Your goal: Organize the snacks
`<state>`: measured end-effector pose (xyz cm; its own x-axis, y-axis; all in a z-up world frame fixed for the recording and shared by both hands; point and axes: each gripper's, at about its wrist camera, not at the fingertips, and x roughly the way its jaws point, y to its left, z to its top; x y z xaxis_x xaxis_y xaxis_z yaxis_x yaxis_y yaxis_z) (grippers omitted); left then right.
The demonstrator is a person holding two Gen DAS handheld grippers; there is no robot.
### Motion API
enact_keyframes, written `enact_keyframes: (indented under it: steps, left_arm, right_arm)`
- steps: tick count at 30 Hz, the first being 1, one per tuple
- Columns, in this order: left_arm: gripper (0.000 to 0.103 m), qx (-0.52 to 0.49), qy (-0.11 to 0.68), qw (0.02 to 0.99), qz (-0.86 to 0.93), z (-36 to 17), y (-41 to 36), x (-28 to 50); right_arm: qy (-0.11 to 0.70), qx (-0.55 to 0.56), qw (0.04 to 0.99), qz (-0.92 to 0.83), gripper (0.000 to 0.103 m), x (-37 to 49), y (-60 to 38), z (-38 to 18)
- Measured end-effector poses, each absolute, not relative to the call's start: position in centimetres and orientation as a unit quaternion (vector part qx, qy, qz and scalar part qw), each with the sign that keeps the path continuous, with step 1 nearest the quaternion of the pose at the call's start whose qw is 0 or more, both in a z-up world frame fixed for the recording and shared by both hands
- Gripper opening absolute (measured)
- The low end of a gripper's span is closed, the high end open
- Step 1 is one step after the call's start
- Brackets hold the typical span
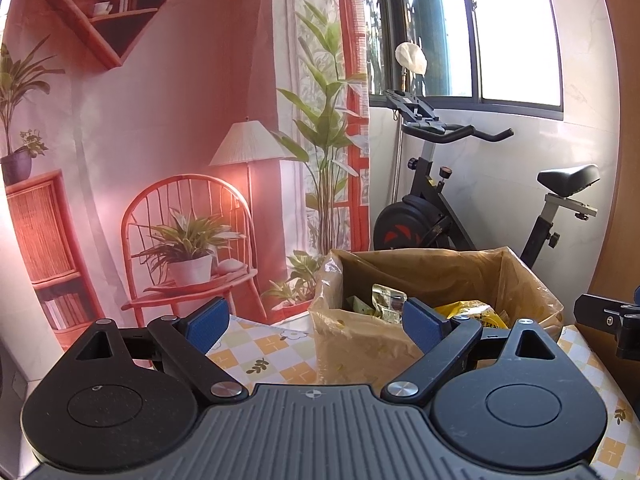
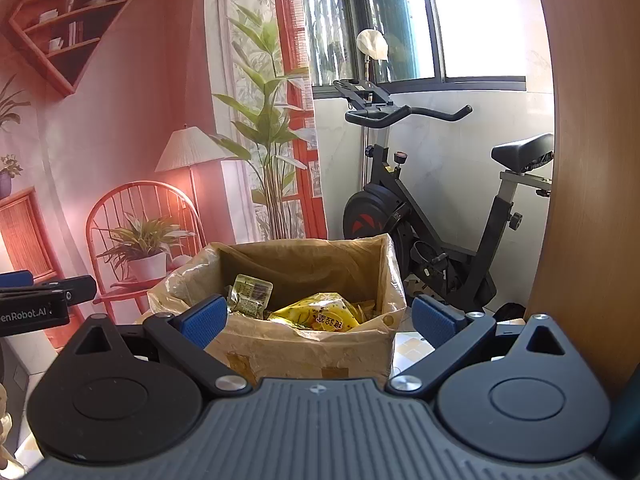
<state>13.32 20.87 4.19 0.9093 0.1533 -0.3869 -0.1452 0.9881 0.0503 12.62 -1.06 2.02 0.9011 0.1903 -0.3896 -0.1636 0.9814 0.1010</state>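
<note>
**Both grippers hang empty before the snack box**

To the left of the cardboard box (image 1: 360, 340) hangs a printed backdrop (image 1: 160, 120) of a red room with a chair, a lamp and potted plants. In front of the box on its left side the left gripper (image 1: 316, 320) is held spread wide, its blue pads (image 1: 208, 322) well apart with nothing between them, above a bench (image 1: 256, 356) covered in a yellow-and-white checked cloth with small flowers.

The box itself stands on that bench, open at the top and wrapped in clear film. Inside it lie the snacks: a pale green packet (image 2: 250, 294) leaning toward the box's left wall, and beside it, toward the right, a yellow bag (image 2: 320, 314) with red lettering.

The right gripper (image 2: 320, 320) faces the box squarely from the near side, likewise released, its fingers (image 2: 434, 322) straddling the box's width without touching it, holding nothing.

Behind the box and to its right stands a black exercise bike (image 2: 420, 216) below a bright window (image 2: 460, 20), against a white tiled wall.
</note>
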Motion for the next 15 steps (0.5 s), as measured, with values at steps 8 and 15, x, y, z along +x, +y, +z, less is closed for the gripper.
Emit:
enact_keyframes:
  steps: [8, 15]
  left_arm:
    - [0.095, 0.012, 0.207, 0.975, 0.083, 4.01, 21.10, 13.50]
    - [0.095, 0.012, 0.208, 0.974, 0.083, 4.08, 21.23, 13.44]
  right_arm:
    - [0.205, 0.032, 0.974, 0.090, 0.101, 12.73, -1.09, 1.90]
    - [0.205, 0.031, 0.974, 0.092, 0.101, 12.74, -0.79, 1.65]
